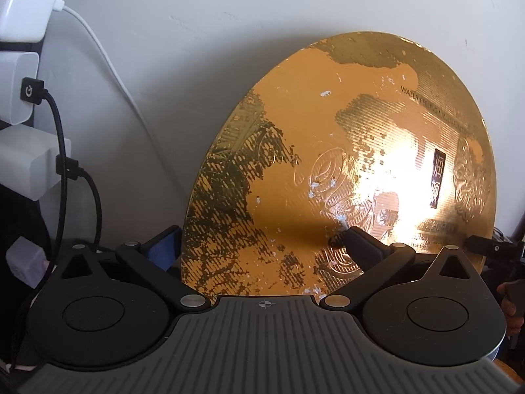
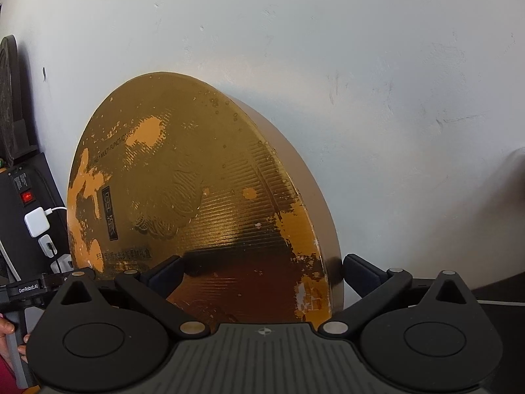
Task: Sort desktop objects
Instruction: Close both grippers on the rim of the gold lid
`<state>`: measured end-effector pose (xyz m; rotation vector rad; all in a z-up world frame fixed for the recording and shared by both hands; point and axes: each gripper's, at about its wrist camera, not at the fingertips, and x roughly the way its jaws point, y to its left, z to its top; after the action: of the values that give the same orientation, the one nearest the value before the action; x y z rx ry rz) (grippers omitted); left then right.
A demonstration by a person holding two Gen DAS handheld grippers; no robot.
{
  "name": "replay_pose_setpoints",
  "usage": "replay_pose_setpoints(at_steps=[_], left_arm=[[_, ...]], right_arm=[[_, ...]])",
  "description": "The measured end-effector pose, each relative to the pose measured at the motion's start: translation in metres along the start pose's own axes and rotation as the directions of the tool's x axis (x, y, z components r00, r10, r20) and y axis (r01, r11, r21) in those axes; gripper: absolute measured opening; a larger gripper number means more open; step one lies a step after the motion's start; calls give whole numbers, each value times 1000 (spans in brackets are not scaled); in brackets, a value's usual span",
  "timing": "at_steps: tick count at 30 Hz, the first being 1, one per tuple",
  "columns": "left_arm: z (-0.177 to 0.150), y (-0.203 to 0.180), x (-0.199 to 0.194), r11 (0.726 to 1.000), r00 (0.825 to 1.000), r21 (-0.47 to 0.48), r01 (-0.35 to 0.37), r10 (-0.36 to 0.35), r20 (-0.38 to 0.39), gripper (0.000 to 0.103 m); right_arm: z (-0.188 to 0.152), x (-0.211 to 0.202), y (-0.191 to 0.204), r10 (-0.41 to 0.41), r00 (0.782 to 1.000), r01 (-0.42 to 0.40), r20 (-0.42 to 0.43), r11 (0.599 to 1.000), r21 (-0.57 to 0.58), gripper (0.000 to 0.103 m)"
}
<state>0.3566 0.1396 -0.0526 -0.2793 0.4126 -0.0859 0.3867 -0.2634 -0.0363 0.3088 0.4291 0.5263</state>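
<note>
1. A round gold box (image 1: 328, 164) is seen standing on edge, leaned against a white wall (image 1: 229, 16); "WATER FEELING" and "MULTI-FUNCTIONAL" can be read on its worn lid
2. The left gripper (image 1: 262, 243) is held around the box's lower left rim, one finger in front of the lid, one behind
3. The right gripper (image 2: 262, 272) is clamped across the box's lower right edge
4. "GenRobot.AI" is printed on the left gripper in the right view
5. White chargers (image 1: 23, 65) are cut off at the frame edge; the box's base is hidden

Both wrist cams close, facing gold box (image 1: 334, 164)
</note>
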Motion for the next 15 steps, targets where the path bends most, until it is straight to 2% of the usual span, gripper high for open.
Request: replay_pose_setpoints(at_steps=[4,10,15], left_arm=[[0,-7,-3,999,1000,45,-9,9,6,103],[10,-24,-35,996,994,86,-7,-2,109,103],[25,-37,-67,992,978,127,-6,-21,206,103]], right_arm=[[0,-10,4,-2,999,2,50,1000,-15,102],[14,-37,19,6,988,2,152,999,-49,102],[33,-68,39,19,971,-1,237,997,-77,102]])
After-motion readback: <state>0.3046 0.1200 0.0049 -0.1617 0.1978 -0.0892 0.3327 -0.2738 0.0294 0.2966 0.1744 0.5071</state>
